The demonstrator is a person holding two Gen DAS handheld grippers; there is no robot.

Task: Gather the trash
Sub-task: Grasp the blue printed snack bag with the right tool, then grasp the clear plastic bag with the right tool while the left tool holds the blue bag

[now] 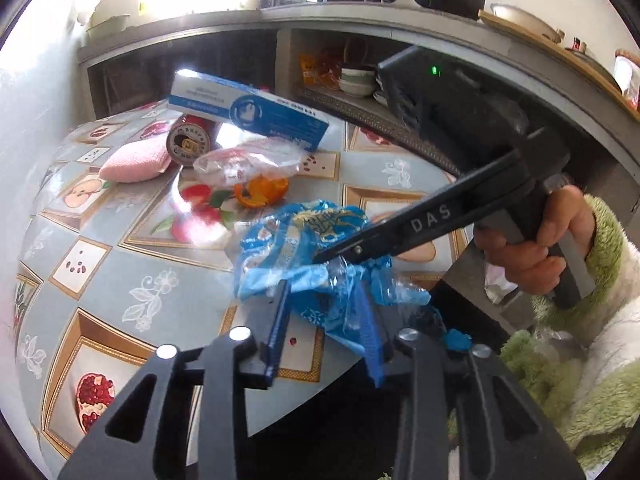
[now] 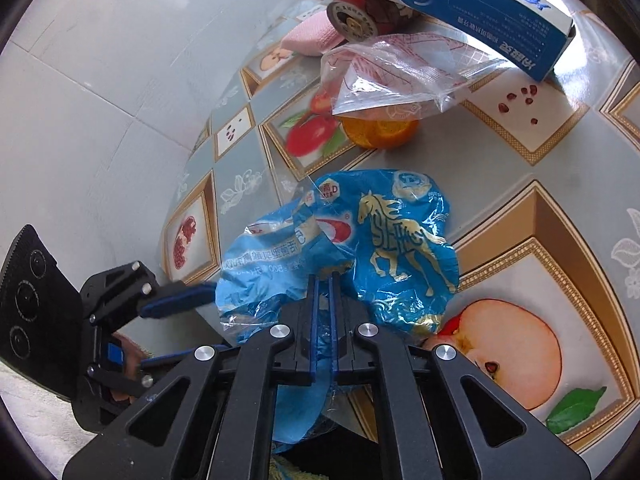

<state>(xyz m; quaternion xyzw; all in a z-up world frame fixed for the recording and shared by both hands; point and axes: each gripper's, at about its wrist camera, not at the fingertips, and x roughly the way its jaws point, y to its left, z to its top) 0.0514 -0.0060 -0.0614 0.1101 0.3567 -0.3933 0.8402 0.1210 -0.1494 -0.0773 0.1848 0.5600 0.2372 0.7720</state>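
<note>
Left wrist view: left tongs [image 1: 326, 312] stand parted around the crinkly blue bag [image 1: 308, 248], pads off it, while the right tongs [image 1: 344, 250] pinch it from the right.

Right wrist view: right tongs [image 2: 324, 284] are clamped on the bag's [image 2: 384, 232] thin film, orange peel [image 2: 378, 132] beyond. I judge a handover; next, lift it clear.

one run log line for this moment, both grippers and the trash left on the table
right gripper: shut on blue wrapper | left gripper: open around it | left on table: orange peel, clear bag, box
</note>
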